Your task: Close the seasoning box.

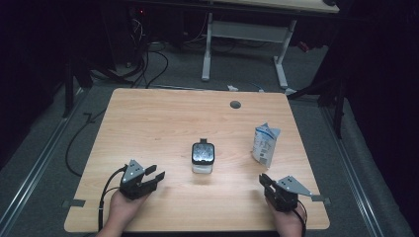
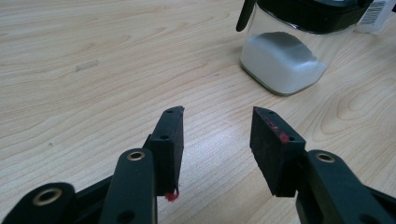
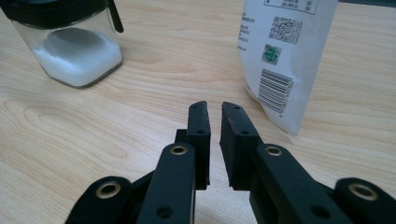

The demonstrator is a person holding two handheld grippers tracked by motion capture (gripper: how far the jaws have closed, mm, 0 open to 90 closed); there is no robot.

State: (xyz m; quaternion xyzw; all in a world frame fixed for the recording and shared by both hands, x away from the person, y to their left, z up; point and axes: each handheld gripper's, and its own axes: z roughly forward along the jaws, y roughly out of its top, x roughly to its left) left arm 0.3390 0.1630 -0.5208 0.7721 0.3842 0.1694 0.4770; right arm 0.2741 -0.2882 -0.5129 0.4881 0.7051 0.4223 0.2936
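Note:
A square glass jar (image 1: 203,157) with a black lid, partly filled with white powder, stands at the middle of the wooden table (image 1: 168,118). A white printed bag (image 1: 264,144) stands upright to its right. My left gripper (image 1: 157,174) rests near the front left, open and empty. In the left gripper view, the left gripper (image 2: 217,112) points toward the jar (image 2: 280,65), which is well ahead of it. My right gripper (image 1: 264,178) is at the front right. The right gripper view shows the right gripper (image 3: 214,106) with a narrow gap and nothing between the pads, the bag (image 3: 285,60) just ahead to the right and the jar (image 3: 74,51) ahead to the left.
A round cable hole (image 1: 235,104) sits near the table's far edge. Beyond the table a white desk frame (image 1: 207,49) stands on the grey floor, with black cables (image 1: 148,64) lying at the left. The room around is dark.

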